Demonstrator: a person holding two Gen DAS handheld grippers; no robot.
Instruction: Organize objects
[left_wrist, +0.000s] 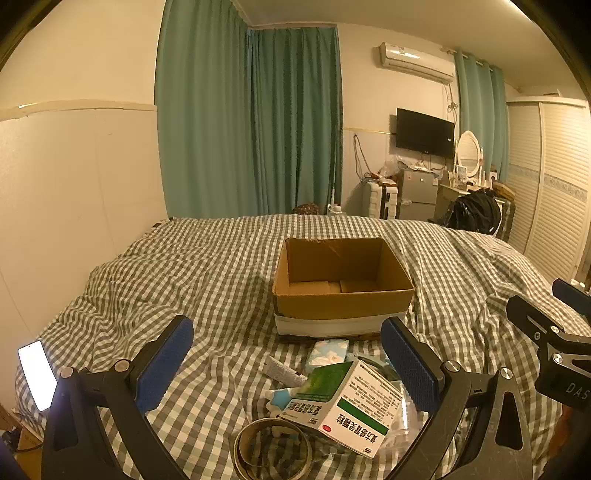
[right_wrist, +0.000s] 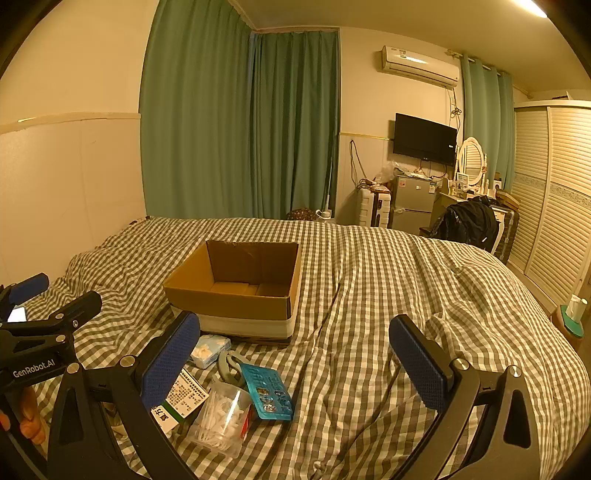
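An open, empty cardboard box (left_wrist: 341, 295) (right_wrist: 236, 302) stands on the checked bedspread. In front of it lies a small heap: a white and green medicine box (left_wrist: 343, 410) (right_wrist: 183, 400), a tape roll (left_wrist: 273, 452), a tissue pack (left_wrist: 327, 354) (right_wrist: 209, 349), a clear tub of cotton swabs (right_wrist: 221, 417) and a teal blister card (right_wrist: 269, 395). My left gripper (left_wrist: 286, 365) is open above the heap, nothing between its blue pads. My right gripper (right_wrist: 295, 362) is open too, to the right of the heap over bare bedspread.
A lit phone (left_wrist: 37, 373) lies at the bed's left edge. A wall runs along the left. Beyond the bed are green curtains (left_wrist: 251, 125), a TV, a small fridge and a dressing table. A louvred wardrobe (right_wrist: 554, 199) stands on the right.
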